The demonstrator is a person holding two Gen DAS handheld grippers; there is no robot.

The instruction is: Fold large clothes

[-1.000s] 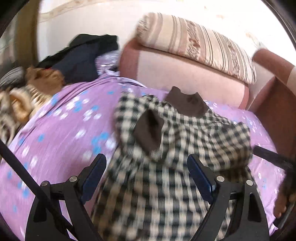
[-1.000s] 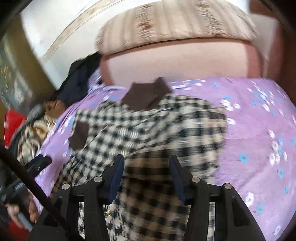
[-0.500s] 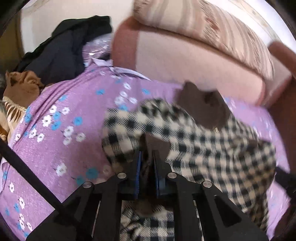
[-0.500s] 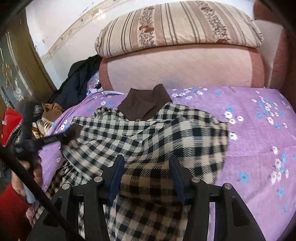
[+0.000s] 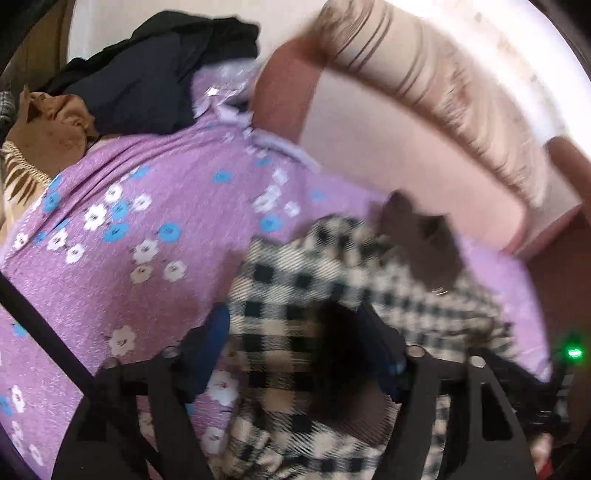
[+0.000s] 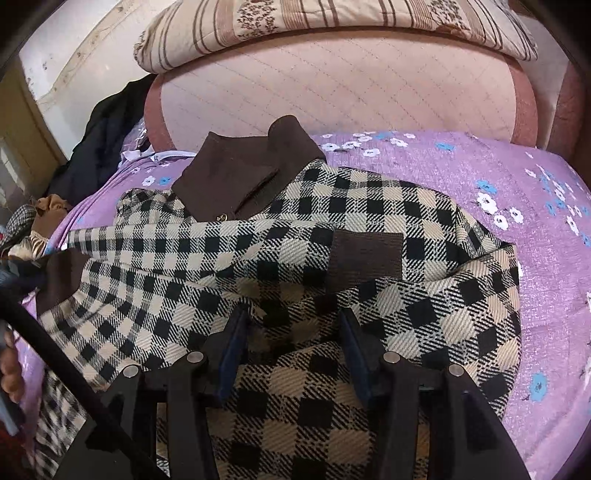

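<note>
A black-and-cream checked coat with a brown collar lies on a purple flowered bedspread. Its left sleeve, with a brown cuff, is folded across the front. A brown pocket flap shows on the chest. My right gripper is open just above the coat's middle, holding nothing. In the blurred left wrist view my left gripper is open over the coat, with the dark cuff lying between its fingers.
A pink padded headboard with a striped pillow on top stands behind the coat. A heap of dark and brown clothes lies at the far left of the bed. The purple bedspread lies bare left of the coat.
My left gripper was shut on the brown cuff half a second ago; now its fingers are apart and the sleeve lies across the coat. My right gripper has moved closer to the coat.
</note>
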